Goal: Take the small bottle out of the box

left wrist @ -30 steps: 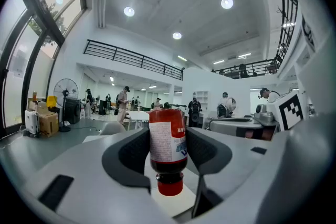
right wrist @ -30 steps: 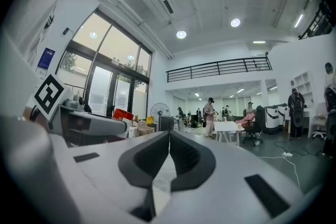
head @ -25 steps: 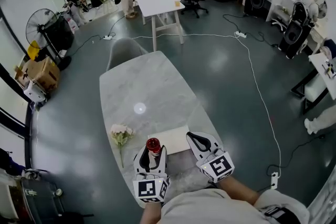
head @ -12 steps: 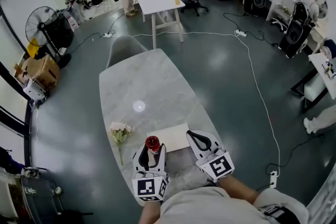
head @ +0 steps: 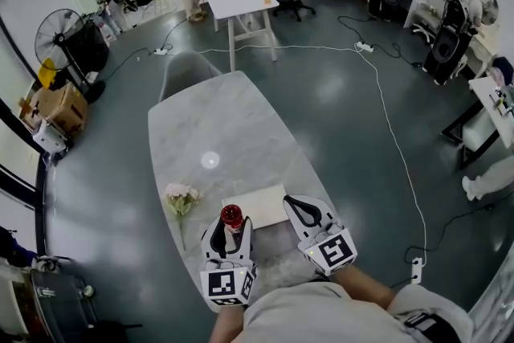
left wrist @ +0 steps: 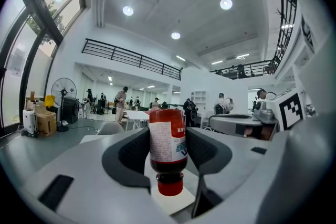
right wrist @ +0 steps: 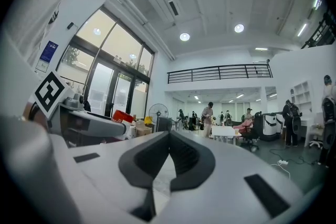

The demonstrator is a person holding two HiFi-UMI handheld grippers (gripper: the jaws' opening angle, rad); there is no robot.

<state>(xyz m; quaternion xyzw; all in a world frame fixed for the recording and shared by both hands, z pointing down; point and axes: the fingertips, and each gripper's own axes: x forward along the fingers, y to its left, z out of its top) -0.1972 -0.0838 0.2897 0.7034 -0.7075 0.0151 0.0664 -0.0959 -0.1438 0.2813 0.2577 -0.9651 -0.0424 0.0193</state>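
Gripping: left gripper (head: 230,224) jaws clamped on small bottle (left wrist: 167,136)
Right gripper (head: 299,206): jaws together, empty
Box (head: 259,207): white, on table (head: 217,120)

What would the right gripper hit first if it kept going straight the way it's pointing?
Probably the right corner of the flat white box just ahead of the right gripper, if it is low enough; otherwise only the grey marble table. Depth is unclear.

The left gripper (head: 228,230) and right gripper (head: 303,211) are pale grey shells with black padded jaw linings; each carries a white cube (head: 227,286) printed with black square markers; the person wears a light grey top (head: 321,319).
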